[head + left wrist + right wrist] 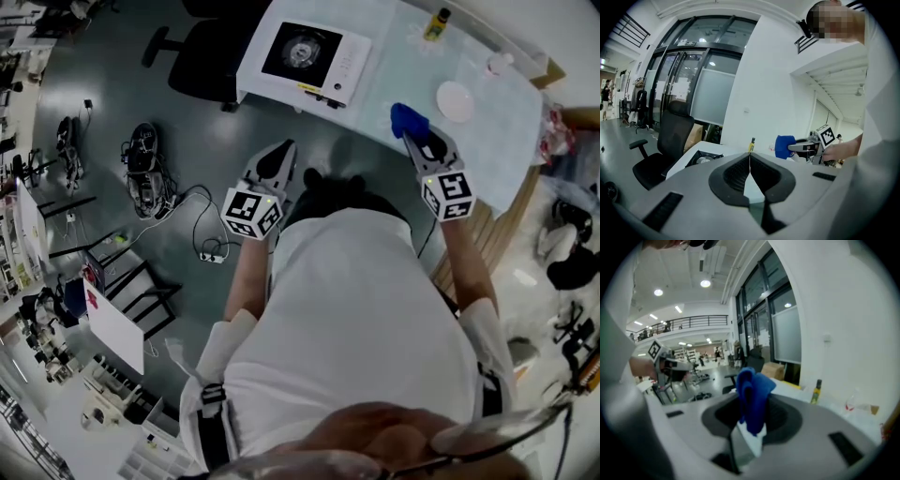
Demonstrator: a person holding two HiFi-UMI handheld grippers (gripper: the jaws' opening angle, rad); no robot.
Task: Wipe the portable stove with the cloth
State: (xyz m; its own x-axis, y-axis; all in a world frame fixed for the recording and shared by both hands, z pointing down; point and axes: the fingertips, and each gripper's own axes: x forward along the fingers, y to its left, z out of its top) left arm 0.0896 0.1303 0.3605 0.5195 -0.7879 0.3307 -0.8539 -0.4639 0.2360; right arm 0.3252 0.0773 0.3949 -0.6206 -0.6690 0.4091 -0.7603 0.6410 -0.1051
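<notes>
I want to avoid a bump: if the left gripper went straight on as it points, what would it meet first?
Probably the small bottle far ahead; the shut left gripper lines up with it. The stove lies left of that line. Depth is unclear.

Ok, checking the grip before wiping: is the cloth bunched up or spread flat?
Bunched: the blue cloth stands crumpled between the right gripper's jaws.

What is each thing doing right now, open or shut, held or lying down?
left gripper: jaws shut, empty.
right gripper: jaws shut on the cloth.
cloth: bunched up, held in the air.
portable stove: on the table, untouched.
bottle: standing upright.
</notes>
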